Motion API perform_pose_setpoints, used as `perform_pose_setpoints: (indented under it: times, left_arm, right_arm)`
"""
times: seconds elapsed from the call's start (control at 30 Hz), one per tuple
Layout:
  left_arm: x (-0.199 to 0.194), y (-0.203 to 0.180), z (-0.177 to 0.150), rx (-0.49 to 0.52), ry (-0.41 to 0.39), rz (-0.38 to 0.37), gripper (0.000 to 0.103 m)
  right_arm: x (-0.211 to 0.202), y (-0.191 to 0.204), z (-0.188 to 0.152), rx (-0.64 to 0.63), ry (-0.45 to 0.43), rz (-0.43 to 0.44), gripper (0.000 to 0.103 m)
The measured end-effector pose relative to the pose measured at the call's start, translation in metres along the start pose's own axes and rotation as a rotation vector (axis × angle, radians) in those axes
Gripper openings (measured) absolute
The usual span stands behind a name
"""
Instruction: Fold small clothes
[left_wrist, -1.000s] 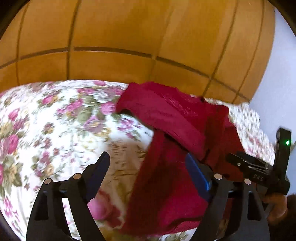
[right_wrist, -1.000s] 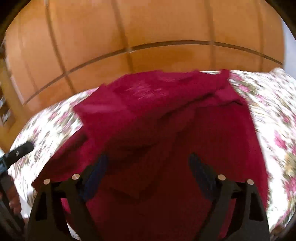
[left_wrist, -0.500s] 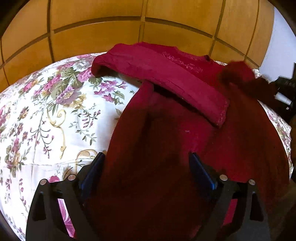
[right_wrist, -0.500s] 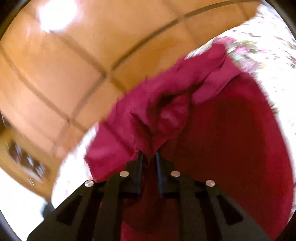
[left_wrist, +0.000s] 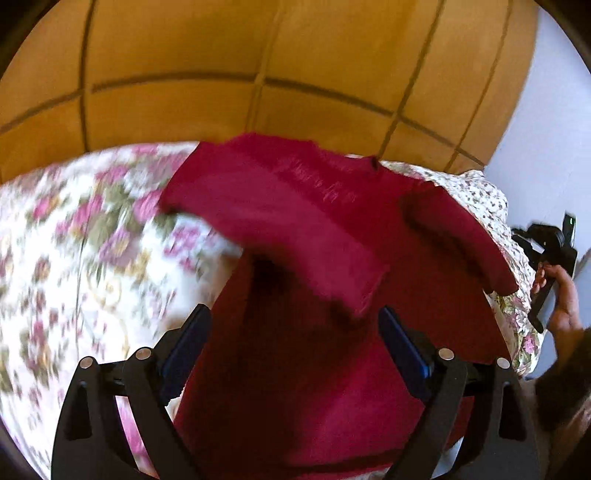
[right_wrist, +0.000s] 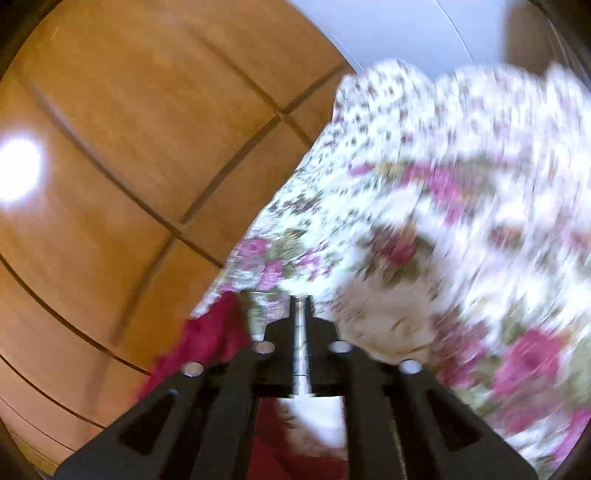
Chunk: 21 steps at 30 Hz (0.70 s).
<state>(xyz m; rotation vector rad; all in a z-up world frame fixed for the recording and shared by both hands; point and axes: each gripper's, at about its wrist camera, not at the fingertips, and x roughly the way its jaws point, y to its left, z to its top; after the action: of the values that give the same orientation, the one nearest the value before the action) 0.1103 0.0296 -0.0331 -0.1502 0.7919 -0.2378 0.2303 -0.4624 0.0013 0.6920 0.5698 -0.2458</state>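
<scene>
A dark red long-sleeved top (left_wrist: 317, 332) lies on the floral bedspread (left_wrist: 74, 258), both sleeves folded in across its body. My left gripper (left_wrist: 295, 328) is open and empty, hovering over the top's lower part. My right gripper (right_wrist: 301, 306) has its jaws together with nothing between them; only an edge of the red top (right_wrist: 210, 339) shows to its left, below the fingers. In the left wrist view the right gripper (left_wrist: 546, 243) is held in a hand off the bed's right edge.
A wooden panelled headboard (left_wrist: 258, 74) stands behind the bed and also shows in the right wrist view (right_wrist: 110, 166). A pale wall (left_wrist: 546, 110) is to the right. The floral bedspread (right_wrist: 443, 221) fills the right wrist view's right side.
My right gripper has let go of the right sleeve, which now lies folded across the top, and has swung away to the bed's right side. My left gripper has pulled back a little, still open.
</scene>
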Motion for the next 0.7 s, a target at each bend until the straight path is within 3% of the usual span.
perform_pose_setpoints:
  times: [0.03, 0.1, 0.2, 0.27, 0.3, 0.33, 0.37, 0.43, 0.47, 0.6, 0.67, 0.7]
  left_arm:
    - [0.005, -0.004, 0.004, 0.016, 0.000, 0.004, 0.090]
    - [0.022, -0.020, 0.012, 0.061, 0.011, -0.003, 0.091]
    - [0.052, -0.040, 0.018, 0.147, 0.021, 0.039, 0.091]
    - [0.075, -0.052, 0.018, 0.226, 0.029, 0.087, 0.091]
    - [0.086, -0.055, 0.019, 0.255, 0.049, 0.110, 0.091]
    - [0.098, -0.055, 0.018, 0.277, 0.074, 0.132, 0.091]
    - [0.103, -0.053, 0.017, 0.277, 0.081, 0.138, 0.091]
    - [0.108, -0.047, 0.015, 0.256, 0.088, 0.135, 0.091]
    - [0.108, -0.043, 0.013, 0.238, 0.090, 0.124, 0.091]
    - [0.107, -0.046, 0.010, 0.248, 0.077, 0.132, 0.091]
    - [0.106, -0.048, 0.008, 0.262, 0.075, 0.140, 0.088]
    - [0.107, -0.050, 0.007, 0.265, 0.075, 0.138, 0.081]
  right_arm:
    - [-0.002, 0.012, -0.006, -0.037, 0.013, 0.042, 0.097]
    - [-0.009, 0.043, -0.022, -0.148, 0.053, 0.121, 0.097]
    - [0.004, 0.084, -0.060, -0.375, 0.152, 0.057, 0.098]
    - [0.024, 0.090, -0.090, -0.495, 0.262, -0.045, 0.097]
    - [0.036, 0.088, -0.102, -0.528, 0.317, -0.106, 0.086]
    - [0.043, 0.084, -0.106, -0.527, 0.352, -0.113, 0.046]
    - [0.048, 0.078, -0.104, -0.470, 0.388, -0.077, 0.030]
    - [0.036, 0.057, -0.088, -0.352, 0.342, -0.051, 0.016]
    - [0.029, 0.047, -0.075, -0.304, 0.280, -0.077, 0.011]
    - [0.008, 0.007, -0.028, -0.218, 0.020, -0.306, 0.010]
    - [0.001, -0.019, -0.014, -0.135, -0.077, -0.432, 0.017]
    - [0.000, -0.029, -0.011, -0.099, -0.099, -0.500, 0.054]
